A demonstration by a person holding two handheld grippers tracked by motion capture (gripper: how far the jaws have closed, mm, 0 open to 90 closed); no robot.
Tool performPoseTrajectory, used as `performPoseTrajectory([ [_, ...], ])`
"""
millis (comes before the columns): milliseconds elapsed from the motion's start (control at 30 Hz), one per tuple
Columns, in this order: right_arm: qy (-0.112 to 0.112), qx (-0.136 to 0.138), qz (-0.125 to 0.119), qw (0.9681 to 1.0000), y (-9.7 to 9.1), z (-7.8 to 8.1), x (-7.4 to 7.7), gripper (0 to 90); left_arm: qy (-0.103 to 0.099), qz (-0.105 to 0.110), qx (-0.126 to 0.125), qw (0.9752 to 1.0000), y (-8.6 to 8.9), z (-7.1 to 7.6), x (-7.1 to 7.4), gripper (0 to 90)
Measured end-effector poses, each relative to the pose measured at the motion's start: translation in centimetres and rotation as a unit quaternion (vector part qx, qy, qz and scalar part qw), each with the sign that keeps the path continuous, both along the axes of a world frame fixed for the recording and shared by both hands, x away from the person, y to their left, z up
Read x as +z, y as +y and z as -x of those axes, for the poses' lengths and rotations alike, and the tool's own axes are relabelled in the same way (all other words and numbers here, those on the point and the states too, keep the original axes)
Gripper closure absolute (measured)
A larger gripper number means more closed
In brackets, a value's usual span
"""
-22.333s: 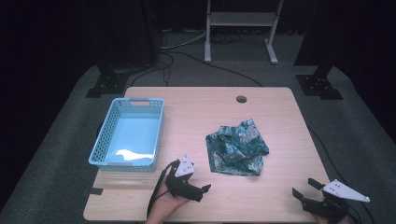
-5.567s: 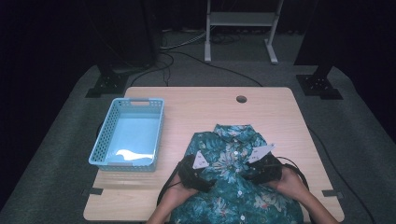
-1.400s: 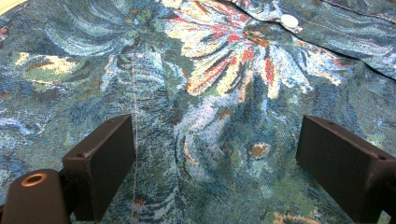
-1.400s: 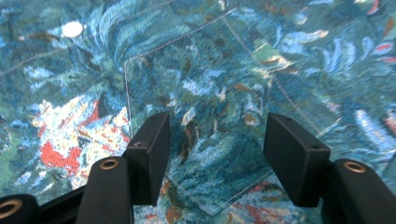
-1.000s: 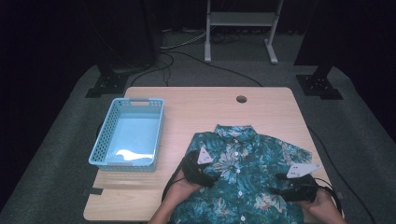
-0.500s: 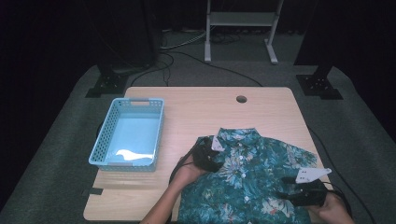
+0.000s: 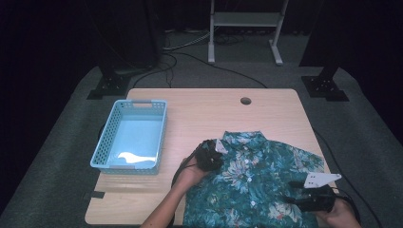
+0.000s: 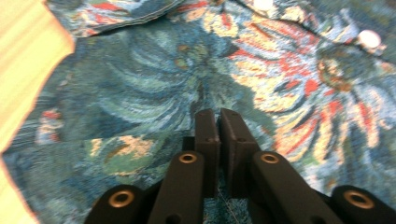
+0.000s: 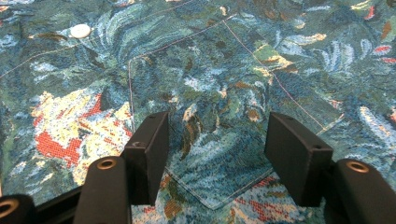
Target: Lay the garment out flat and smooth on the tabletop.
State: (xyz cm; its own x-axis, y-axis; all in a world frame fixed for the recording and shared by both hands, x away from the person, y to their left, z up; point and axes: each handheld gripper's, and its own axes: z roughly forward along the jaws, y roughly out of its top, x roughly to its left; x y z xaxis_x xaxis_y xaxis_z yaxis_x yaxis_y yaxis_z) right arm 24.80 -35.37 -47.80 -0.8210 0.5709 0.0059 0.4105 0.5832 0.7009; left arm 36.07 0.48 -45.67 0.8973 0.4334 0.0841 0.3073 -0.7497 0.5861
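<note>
Because it is thin woven cloth, the floral shirt (image 7: 256, 185), spread face up over the near right of the worktop (image 7: 209, 114) beside the blue basket (image 7: 129, 136), should handle light, limp and easily rumpled. The left gripper (image 8: 219, 122) has just been closing; its jaws sit together at the shoulder, seemingly pinching a fold. The right gripper (image 9: 219, 151) rests with jaws apart over the chest pocket (image 9: 224, 112). Seams or hems look the surest holds.

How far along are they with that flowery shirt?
Done: the teal floral button-up shirt lies spread flat, front up, on the wooden table. In hand: the left gripper has just closed near the shoulder; the right gripper hovers open over the pocket. Left: the blue plastic basket is empty.
</note>
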Motion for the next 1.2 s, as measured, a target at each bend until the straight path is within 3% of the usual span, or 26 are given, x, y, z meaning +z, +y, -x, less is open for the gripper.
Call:
performPoseTrajectory([
  [167, -0.002, -0.002, -0.004, 1.0, -0.1, 0.1, -0.1, 39.7, -0.02, -0.007, 0.005, 0.9998, 0.8, 0.4, 1.1, 88.0],
  [600, 0.001, -0.007, 0.0, 1.0, 0.1, 0.1, 0.0, 39.7, -0.053, -0.003, 0.032, 0.9981, 4.5, 1.1, 4.2, 88.1],
  [1200, 0.008, -0.011, 0.012, 0.9998, 0.3, 0.0, 0.2, 39.7, -0.061, -0.019, 0.084, 0.9944, 9.3, 0.3, 5.1, 86.7],
])
